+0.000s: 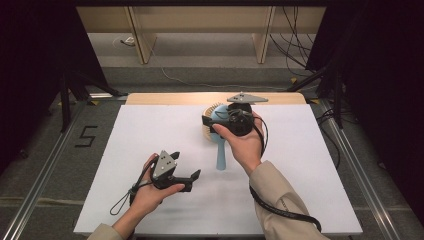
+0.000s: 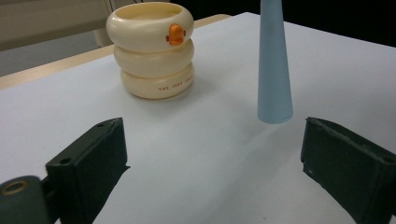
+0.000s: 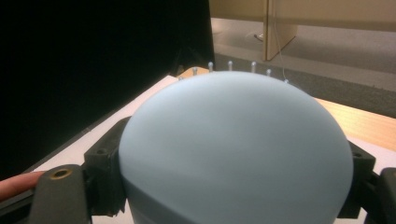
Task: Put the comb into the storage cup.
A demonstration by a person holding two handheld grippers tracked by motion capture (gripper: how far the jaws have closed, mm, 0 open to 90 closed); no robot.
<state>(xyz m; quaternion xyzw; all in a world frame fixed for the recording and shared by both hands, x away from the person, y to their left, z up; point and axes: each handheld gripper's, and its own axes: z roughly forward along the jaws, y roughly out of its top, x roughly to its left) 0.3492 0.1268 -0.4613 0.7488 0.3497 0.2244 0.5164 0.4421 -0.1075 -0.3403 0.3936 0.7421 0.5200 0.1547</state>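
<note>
High view: white foam-board table top (image 1: 150, 130) takes most of the frame, light wood strip along its far edge.

Next biggest, the pale blue plastic hairbrush (image 1: 220, 150): head toward the far edge, tapered handle pointing back at the person, roughly centre-right of the board. Handle tip looks to rest on the board; head is clamped, can't tell if lifted.

Cream ringed holder with a small orange duck beak (image 2: 152, 51) sits just beside/behind the brush head in the high view, upright, 3 stacked rings, mostly hidden there by the right hand. Left gripper view shows it clearly, standing apart from the handle.

Right gripper (image 1: 235, 120): jaws closed on the brush head. Right gripper view has the blue dome (image 3: 233, 149) wedged between both black pads, bristle tips poking up behind it. Grip is fairly wide bc the head is wide.

Left gripper (image 1: 185, 176): near-left part of the board, low, pointing toward the handle. Jaws wide, nothing between them; pads (image 2: 88, 163) frame bare board, handle end well ahead, no contact.
</note>
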